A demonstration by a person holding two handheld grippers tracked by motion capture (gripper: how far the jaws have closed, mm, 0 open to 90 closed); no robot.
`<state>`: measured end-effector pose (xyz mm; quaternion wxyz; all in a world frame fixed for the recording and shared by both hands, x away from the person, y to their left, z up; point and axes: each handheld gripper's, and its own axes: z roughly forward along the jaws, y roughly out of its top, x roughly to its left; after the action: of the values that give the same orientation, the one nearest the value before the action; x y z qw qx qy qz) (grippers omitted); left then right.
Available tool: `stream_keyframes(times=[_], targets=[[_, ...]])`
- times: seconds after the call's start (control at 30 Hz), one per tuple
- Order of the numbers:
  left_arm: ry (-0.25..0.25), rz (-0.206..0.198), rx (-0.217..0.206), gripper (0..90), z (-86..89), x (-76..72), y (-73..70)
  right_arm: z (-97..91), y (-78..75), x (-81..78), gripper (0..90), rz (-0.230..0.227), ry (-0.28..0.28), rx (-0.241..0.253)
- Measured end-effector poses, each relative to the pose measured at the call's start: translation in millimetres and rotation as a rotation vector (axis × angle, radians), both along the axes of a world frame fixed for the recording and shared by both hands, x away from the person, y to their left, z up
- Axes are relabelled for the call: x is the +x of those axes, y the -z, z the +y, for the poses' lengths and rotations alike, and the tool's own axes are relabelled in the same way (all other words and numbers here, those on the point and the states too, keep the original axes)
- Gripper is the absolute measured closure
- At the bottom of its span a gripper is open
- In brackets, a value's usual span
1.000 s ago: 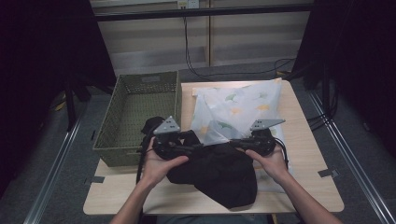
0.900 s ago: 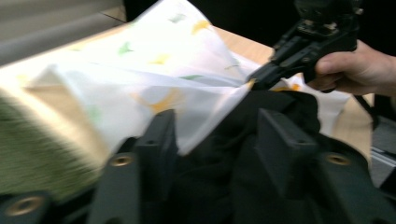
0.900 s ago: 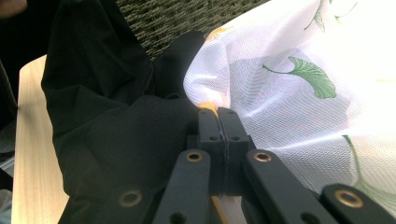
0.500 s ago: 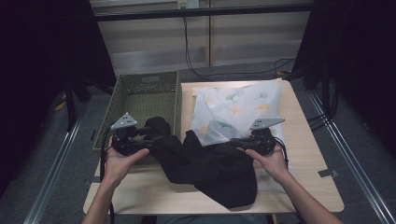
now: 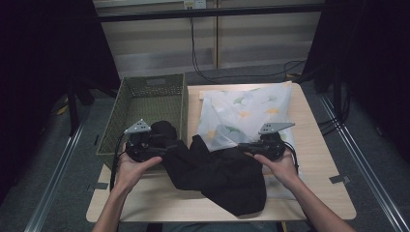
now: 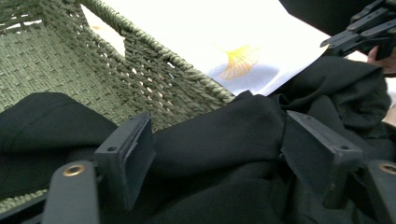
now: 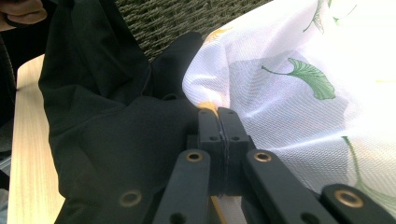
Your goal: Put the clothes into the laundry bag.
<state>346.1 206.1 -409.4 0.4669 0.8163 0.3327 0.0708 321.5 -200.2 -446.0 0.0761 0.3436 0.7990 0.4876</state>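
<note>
Two forearms reach in from the near edge of the light wooden table (image 5: 309, 191), each hand holding a black two-jaw gripper. Closest to the person lies a crumpled black fabric garment (image 5: 227, 176), heaped on the near middle of the tabletop and stretching leftward and away, where one end hangs over the wall of the olive-green woven basket (image 5: 126, 116) and drops inside it. The left gripper (image 5: 167, 148) sits at that draped end, just beside the basket's near right corner; in the left gripper view its jaws stand wide apart, the dark cloth bunched between and beneath them (image 6: 219, 154), with no pad pressing it that I can see. The right gripper (image 5: 244, 146) rests at the garment's right side, jaws pressed together; in the right gripper view they meet right where the black fabric borders a white sheet printed with green and yellow ginkgo leaves (image 7: 299, 93), and I cannot tell whether any cloth is pinched between them. That printed sheet (image 5: 246, 108) spreads across the far right of the table, touching the garment. Beyond the table, dark cables (image 5: 227, 75) trail along the floor by a pale slatted wall.
</note>
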Motion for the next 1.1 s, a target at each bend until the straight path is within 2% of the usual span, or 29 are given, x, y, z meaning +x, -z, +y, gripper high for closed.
stream_keyframes(times=[0.03,0.07,0.1,0.13,0.17,0.2,0.23,0.33,0.37,0.4,0.43,0.47,0.57,0.63,0.67,0.7,0.73,0.8,0.83,0.87,0.9,0.93,0.97,1.03,1.07,1.1], targets=[[0.022,-0.014,0.062,22.5,-4.1,-1.5,-0.3,0.6,0.0,0.4,90.0,0.001,-0.001,-0.001],[0.034,-0.010,0.082,22.7,-5.6,-2.4,-0.3,0.8,-0.2,0.4,90.0,0.001,-0.002,-0.002],[0.065,0.008,0.066,26.8,-6.2,-3.1,0.6,0.8,-0.3,0.4,90.0,0.001,-0.001,-0.002],[0.080,0.011,0.070,34.9,-7.1,-3.8,1.5,0.7,-0.2,0.4,90.0,0.001,-0.001,-0.002],[0.092,0.003,0.092,38.8,-9.0,-4.6,2.7,0.6,-0.1,0.5,90.0,0.001,-0.001,-0.002],[0.092,0.003,0.092,42.9,-9.0,-4.6,2.7,0.6,-0.1,0.5,90.0,0.001,-0.001,-0.002],[0.130,0.003,0.064,51.3,-10.8,-5.9,3.0,0.6,-0.1,0.5,90.0,0.001,0.001,-0.002],[0.138,-0.001,0.058,58.2,-11.5,-6.0,0.9,0.7,-0.3,0.3,90.0,0.000,0.000,-0.003],[0.146,0.002,0.032,69.1,-10.2,-5.7,-1.2,0.7,-0.4,0.1,90.0,-0.001,0.000,-0.004],[0.160,-0.006,-0.028,74.3,-8.5,-6.8,-6.2,0.6,-0.5,0.1,90.0,-0.001,-0.001,-0.004],[0.166,-0.028,-0.010,81.7,-8.5,-8.3,-10.0,0.6,-0.5,0.1,90.0,-0.002,0.000,-0.005],[0.166,-0.028,-0.010,86.3,-8.5,-8.3,-10.0,0.6,-0.5,0.1,90.0,-0.002,0.000,-0.005],[0.164,-0.024,0.013,87.7,-10.9,-7.8,-14.6,1.1,-0.4,0.2,90.0,0.000,0.001,-0.003],[0.156,-0.024,0.000,88.1,-10.3,-7.3,-15.3,1.2,-0.8,0.0,90.0,0.001,0.001,-0.004],[0.143,-0.027,-0.015,88.3,-8.9,-7.9,-16.3,1.1,-0.9,-0.1,90.0,0.000,0.002,-0.005],[0.128,-0.033,-0.069,88.3,-6.1,-8.1,-19.0,1.0,-0.9,0.0,90.0,0.001,0.001,-0.003],[0.124,-0.042,-0.090,88.4,-4.5,-8.8,-23.0,0.9,-0.8,0.3,90.0,0.000,0.001,-0.003],[0.120,-0.051,-0.099,88.4,-3.7,-9.1,-25.9,1.0,-0.8,0.5,90.0,0.000,0.003,-0.002],[0.119,-0.069,-0.122,88.4,-3.9,-9.3,-36.6,1.3,-0.9,0.9,90.0,-0.001,0.002,-0.001],[0.119,-0.069,-0.122,88.5,-3.9,-9.3,-36.6,1.4,-1.1,1.2,90.0,-0.004,0.001,-0.002],[0.120,-0.090,-0.146,88.5,-6.6,-9.6,-47.9,1.5,-1.4,1.4,90.0,-0.003,0.002,0.000],[0.120,-0.090,-0.146,88.5,-6.6,-9.6,-47.9,1.5,-1.4,1.4,90.0,-0.003,0.002,0.000],[0.129,-0.111,-0.162,88.5,-11.5,-9.5,-59.5,1.7,-1.8,1.5,90.0,-0.003,0.005,0.000],[0.135,-0.134,-0.158,88.5,-19.0,-10.2,-71.6,1.8,-1.7,1.7,90.0,0.000,0.008,0.003],[0.135,-0.134,-0.158,88.5,-19.0,-10.2,-71.6,1.7,-1.6,1.8,90.0,0.000,0.008,0.003],[0.154,-0.156,-0.158,88.6,-28.3,-11.8,-83.9,1.7,-1.6,1.8,90.0,0.000,0.009,0.004]])
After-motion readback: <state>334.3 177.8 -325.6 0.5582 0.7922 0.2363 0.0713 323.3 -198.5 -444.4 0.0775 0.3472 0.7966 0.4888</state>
